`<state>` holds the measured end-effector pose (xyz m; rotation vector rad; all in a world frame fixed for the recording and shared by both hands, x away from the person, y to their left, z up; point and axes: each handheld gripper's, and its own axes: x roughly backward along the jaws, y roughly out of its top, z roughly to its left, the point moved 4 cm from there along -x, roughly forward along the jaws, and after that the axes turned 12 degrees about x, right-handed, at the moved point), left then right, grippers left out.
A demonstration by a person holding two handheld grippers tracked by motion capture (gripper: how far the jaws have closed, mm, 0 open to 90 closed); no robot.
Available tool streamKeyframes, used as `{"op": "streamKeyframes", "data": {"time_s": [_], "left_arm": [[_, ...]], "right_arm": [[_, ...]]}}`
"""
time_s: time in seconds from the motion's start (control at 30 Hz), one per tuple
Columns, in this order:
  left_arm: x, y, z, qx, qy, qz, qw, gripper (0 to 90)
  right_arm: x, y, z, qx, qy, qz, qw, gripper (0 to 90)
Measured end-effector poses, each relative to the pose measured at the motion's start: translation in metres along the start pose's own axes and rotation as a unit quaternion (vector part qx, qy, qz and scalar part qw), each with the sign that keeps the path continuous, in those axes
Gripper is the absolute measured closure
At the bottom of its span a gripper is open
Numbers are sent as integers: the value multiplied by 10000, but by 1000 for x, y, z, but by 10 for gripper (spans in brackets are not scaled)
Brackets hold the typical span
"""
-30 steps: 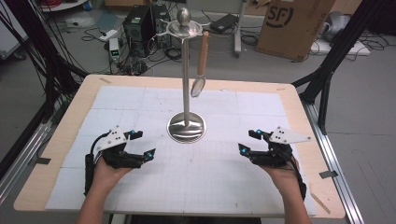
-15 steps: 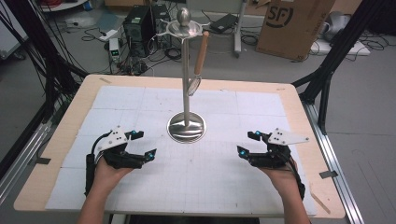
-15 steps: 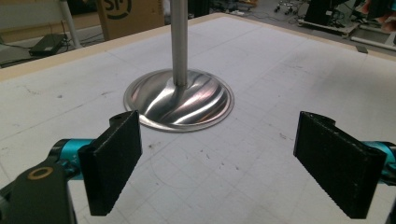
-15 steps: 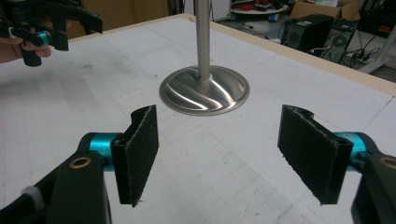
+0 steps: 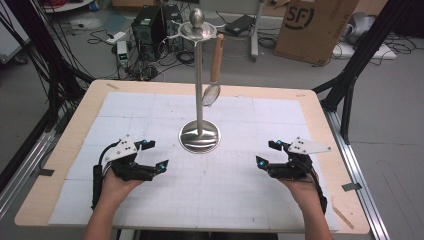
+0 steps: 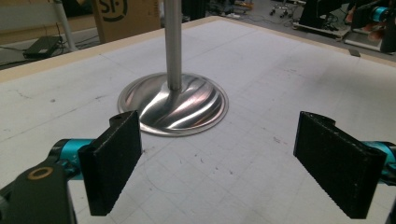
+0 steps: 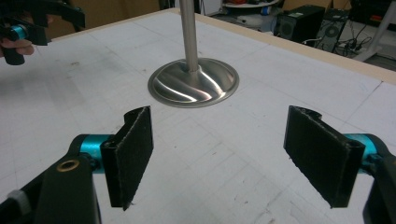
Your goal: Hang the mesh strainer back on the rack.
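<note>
A metal stand (image 5: 199, 75) with a round base (image 5: 200, 137) rises from the middle of the white gridded mat (image 5: 240, 200). From its top ring hangs a wooden-handled spoon (image 5: 215, 70), clear of the table. My left gripper (image 5: 156, 154) rests low at the front left of the base, open, with nothing between its pads (image 6: 112, 163). At the front right, my right gripper (image 5: 266, 152) is open too. Its jaws have just been opening, and only bare mat lies between them. The base shows ahead in the left gripper view (image 6: 175, 105) and in the right gripper view (image 7: 194, 84).
The wooden table edge (image 5: 320, 97) frames the mat. Beyond the far edge stand a cardboard box (image 5: 312, 25), a computer case (image 5: 147, 25) and floor cables. Black frame struts (image 5: 355, 65) rise at both sides.
The right gripper's jaws have spread wider. The hanging spoon has swayed slightly. Both hands stay about where they were.
</note>
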<state>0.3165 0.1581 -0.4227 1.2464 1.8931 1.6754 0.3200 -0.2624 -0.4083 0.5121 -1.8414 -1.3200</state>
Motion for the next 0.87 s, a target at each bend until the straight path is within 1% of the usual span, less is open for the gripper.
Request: {"op": "streamKeyframes", "data": {"time_s": [0.1, 0.27, 0.33, 0.6, 0.83, 0.87], "left_arm": [[0, 0, -1, -9, -19, -20, 10000, 159], [1, 1, -1, -1, -39, -52, 10000, 159], [0, 1, -1, -1, -12, -42, 10000, 159], [-1, 0, -1, -23, 12, 5, 10000, 159], [1, 1, -2, -1, -15, -18, 10000, 159], [1, 1, -2, -3, -21, -20, 10000, 159]], "right_arm": [[-1, -1, 2, 8, 21, 23, 10000, 235], [-1, 0, 2, 37, 3, -17, 10000, 235], [-1, 0, 2, 10, 24, 2, 10000, 235], [-1, 1, 3, 32, 56, -21, 10000, 235], [-4, 0, 5, 19, 89, 68, 9999, 235], [-5, -1, 5, 47, 100, 85, 9999, 235]]}}
